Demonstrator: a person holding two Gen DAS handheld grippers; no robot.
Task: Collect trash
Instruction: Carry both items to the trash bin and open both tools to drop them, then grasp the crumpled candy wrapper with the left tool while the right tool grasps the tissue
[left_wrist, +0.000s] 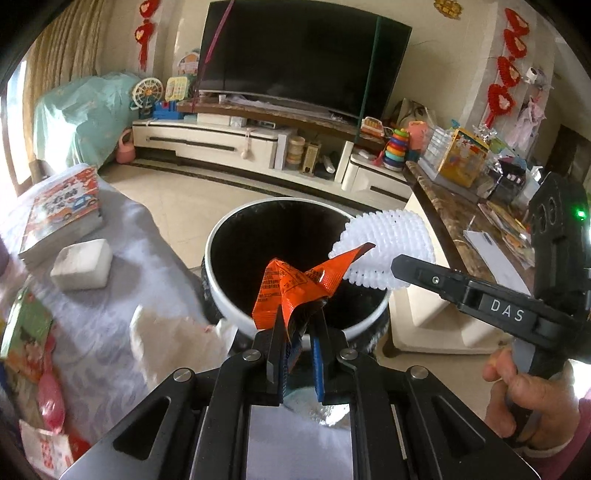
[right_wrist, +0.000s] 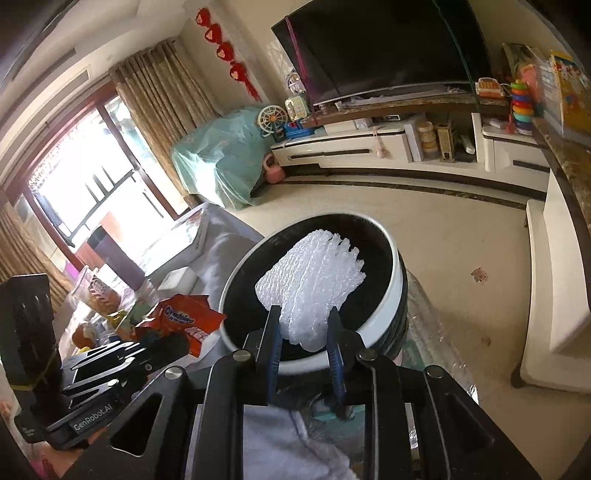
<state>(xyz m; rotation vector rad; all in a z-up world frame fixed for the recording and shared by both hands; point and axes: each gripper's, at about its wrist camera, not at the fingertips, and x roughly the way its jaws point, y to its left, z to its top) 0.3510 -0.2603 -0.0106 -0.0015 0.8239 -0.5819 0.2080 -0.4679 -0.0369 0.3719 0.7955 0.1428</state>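
Note:
A round bin with a white rim (left_wrist: 218, 291) and a black inside stands on the floor beside the table; in the right wrist view its rim (right_wrist: 395, 280) shows too. My left gripper (left_wrist: 299, 332) is shut on an orange snack wrapper (left_wrist: 291, 288) and holds it over the bin's near edge. My right gripper (right_wrist: 303, 332) is shut on a white foam fruit net (right_wrist: 314, 284) and holds it over the bin's mouth. The net (left_wrist: 388, 251) and the right gripper's finger also show in the left wrist view. The wrapper (right_wrist: 188, 321) shows at the left of the right wrist view.
A table under a pale cloth (left_wrist: 122, 273) lies left of the bin, with a stack of books (left_wrist: 62, 214), a white block (left_wrist: 83, 264) and packets. A marble counter (left_wrist: 450, 210) with clutter stands on the right. A TV (left_wrist: 299, 55) and cabinet are behind.

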